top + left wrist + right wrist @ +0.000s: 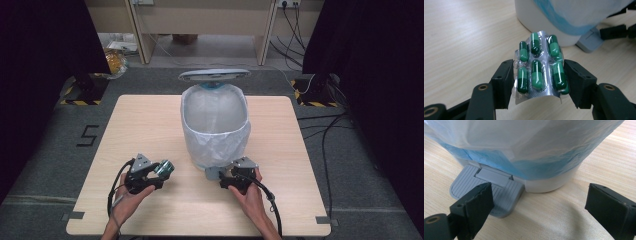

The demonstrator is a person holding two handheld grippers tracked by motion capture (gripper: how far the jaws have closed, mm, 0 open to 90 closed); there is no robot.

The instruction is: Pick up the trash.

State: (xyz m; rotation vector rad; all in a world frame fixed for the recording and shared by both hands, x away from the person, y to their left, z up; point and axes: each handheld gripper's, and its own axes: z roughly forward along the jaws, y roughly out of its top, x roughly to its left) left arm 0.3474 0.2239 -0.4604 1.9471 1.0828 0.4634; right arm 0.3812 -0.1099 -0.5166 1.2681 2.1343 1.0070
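Soft even overhead light, dark sides, slight blur.

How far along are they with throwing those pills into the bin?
Partly there. Done: the left gripper has the pill pack pinched between its fingers, and the bin's lid is up. In hand: the right gripper's finger presses the pedal. Left: dropping the pack into the lined bin.

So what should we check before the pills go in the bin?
1. Left hand-held gripper shut on silver blister pack of green capsules: ok.
2. Grey bin lid up: ok.
3. White plastic liner bag open at top: ok.
4. Right hand-held gripper, jaws open, one jaw over grey ridged foot pedal: ok.
5. Pack above white pedal bin: not ok, beside it.
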